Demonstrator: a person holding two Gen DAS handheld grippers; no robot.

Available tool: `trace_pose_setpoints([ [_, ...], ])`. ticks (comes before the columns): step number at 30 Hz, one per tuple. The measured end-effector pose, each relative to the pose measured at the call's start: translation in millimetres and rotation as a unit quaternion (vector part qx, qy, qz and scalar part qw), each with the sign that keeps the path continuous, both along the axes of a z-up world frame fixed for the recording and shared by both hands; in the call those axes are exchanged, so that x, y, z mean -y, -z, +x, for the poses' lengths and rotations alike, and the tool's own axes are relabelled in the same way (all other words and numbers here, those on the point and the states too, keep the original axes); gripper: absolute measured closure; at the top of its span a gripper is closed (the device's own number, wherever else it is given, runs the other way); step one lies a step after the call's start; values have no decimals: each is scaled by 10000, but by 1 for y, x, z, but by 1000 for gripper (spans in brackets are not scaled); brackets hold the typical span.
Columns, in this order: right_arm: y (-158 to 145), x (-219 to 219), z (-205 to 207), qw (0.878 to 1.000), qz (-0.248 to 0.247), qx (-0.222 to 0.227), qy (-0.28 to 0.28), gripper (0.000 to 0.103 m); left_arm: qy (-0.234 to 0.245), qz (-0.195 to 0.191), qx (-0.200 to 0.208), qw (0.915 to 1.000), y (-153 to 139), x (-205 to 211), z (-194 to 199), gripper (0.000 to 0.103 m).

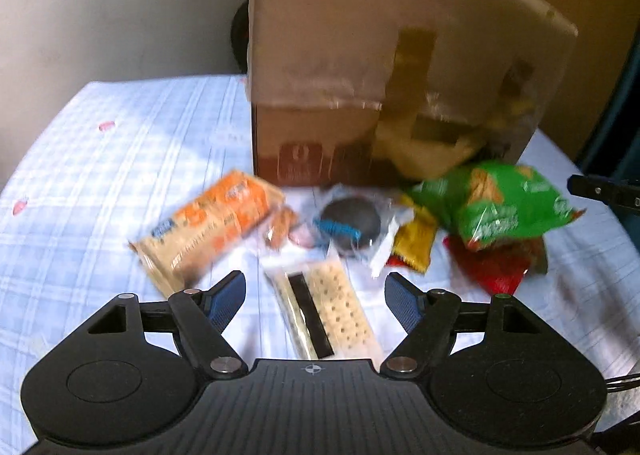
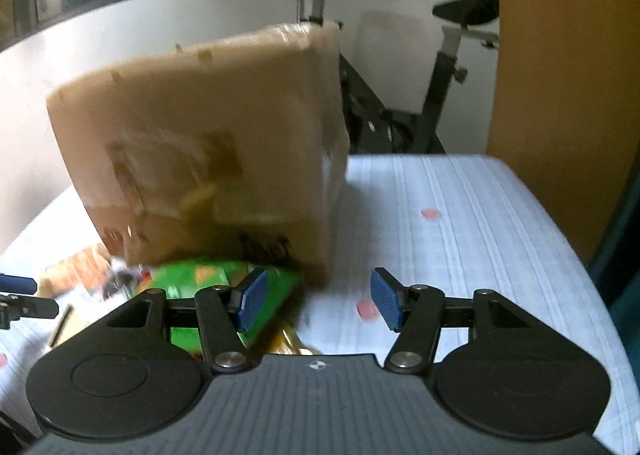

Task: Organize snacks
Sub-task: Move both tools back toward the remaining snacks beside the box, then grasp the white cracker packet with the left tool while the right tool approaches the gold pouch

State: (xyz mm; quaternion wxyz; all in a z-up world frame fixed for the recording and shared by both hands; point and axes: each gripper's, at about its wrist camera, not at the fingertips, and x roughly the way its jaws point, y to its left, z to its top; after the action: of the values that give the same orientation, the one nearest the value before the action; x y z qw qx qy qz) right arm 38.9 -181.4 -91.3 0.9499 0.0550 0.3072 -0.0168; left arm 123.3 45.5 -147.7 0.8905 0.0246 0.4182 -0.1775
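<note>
A tall cardboard box (image 1: 360,67) stands on the blue checked cloth (image 1: 120,159). Snacks lie in front of it: an orange cracker pack (image 1: 208,227), a clear pack of pale crackers (image 1: 328,311), a wrapped dark round cookie (image 1: 352,223), a yellow-red packet (image 1: 414,247), a green chip bag (image 1: 492,203) on a red bag (image 1: 496,267). My left gripper (image 1: 316,295) is open, with the pale crackers between its fingers. My right gripper (image 2: 318,303) is open and empty, beside the box (image 2: 208,151), its left finger over the green bag (image 2: 200,283).
An exercise bike (image 2: 448,67) stands behind the table by the white wall. An orange-brown panel (image 2: 560,75) rises at the right. The cloth (image 2: 460,215) to the right of the box is bare. The left gripper's fingers (image 2: 24,295) show at the right wrist view's left edge.
</note>
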Motion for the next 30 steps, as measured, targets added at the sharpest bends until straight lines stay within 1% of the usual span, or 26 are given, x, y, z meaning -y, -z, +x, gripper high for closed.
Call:
trace_pose_setpoints([
  [3,12,1,-4,9997,-132,-183,-34,43,-121,15,-109,9999,7,-4,-4,24],
  [5,22,0,-3,9988,-243,-399,-174,43,-186,-4,-160,9997,10,-6,-3,24],
  [9,39,-10,2,9942,-513,-632,-696,43,-292,-32,-189,9994,13,-9,-4,24],
  [11,45,-19,6,9891,-779,-677,-1049,43,-320,-41,-194,9993,13,-10,-4,24],
  [14,52,-31,10,9783,-1163,-746,-1543,43,-355,-55,-222,9991,12,-11,-9,24],
  [17,59,-39,14,9677,-1346,-828,-1964,43,-371,-77,-263,9989,14,-11,-10,24],
  [19,63,-42,18,9633,-1428,-875,-2096,41,-361,-74,-281,9989,15,-10,-9,24],
  [21,65,-39,21,9640,-1403,-827,-2104,34,-341,-73,-279,9990,16,-10,-9,24],
  [22,65,-37,23,9645,-1366,-835,-2102,33,-334,-76,-283,9990,16,-9,-9,24],
  [24,65,-33,29,9657,-1235,-856,-2118,32,-334,-100,-294,9990,18,-10,-8,24],
  [27,65,-26,34,9696,-913,-902,-2085,34,-354,-158,-313,9988,19,-12,-7,24],
  [30,66,-18,37,9742,-546,-959,-1968,33,-351,-180,-327,9987,21,-11,-6,23],
])
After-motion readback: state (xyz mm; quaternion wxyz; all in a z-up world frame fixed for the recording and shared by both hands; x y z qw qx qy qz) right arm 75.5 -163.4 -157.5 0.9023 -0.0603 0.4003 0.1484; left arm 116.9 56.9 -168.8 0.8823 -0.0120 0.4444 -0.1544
